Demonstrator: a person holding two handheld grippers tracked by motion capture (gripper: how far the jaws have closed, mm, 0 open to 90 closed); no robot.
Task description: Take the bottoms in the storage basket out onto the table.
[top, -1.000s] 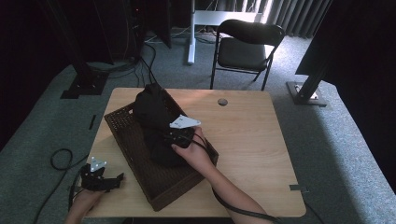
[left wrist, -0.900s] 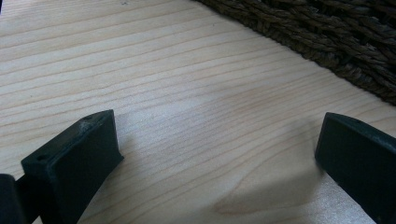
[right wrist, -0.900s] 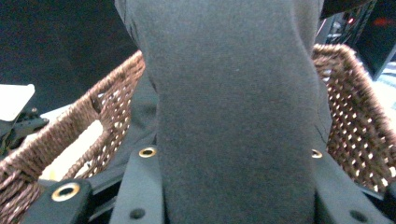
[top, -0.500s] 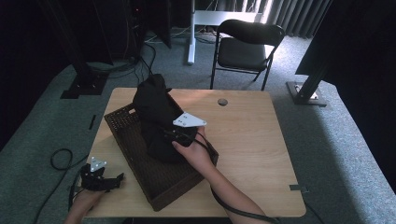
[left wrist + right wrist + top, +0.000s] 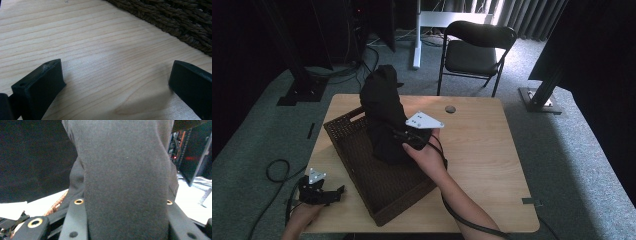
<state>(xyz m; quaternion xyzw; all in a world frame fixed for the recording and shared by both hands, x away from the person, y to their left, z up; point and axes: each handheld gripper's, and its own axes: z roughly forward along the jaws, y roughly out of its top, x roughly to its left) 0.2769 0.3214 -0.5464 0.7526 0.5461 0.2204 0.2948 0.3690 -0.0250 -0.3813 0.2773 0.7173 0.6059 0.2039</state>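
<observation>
**Black cloth held above the basket**

While the right gripper (image 5: 404, 136) clenches a bunched black cloth (image 5: 384, 117) upright over the dark woven wicker basket (image 5: 362, 165), the left gripper (image 5: 319, 192) rests on the light wooden table (image 5: 482, 165) beside that basket's near-left corner, jaws spread apart and holding nothing.

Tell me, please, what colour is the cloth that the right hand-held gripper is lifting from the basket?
Black; the cloth shows best in the high view.

Folding chair (image 5: 477, 50) behind table, cable loop (image 5: 277, 170) on carpet
</observation>
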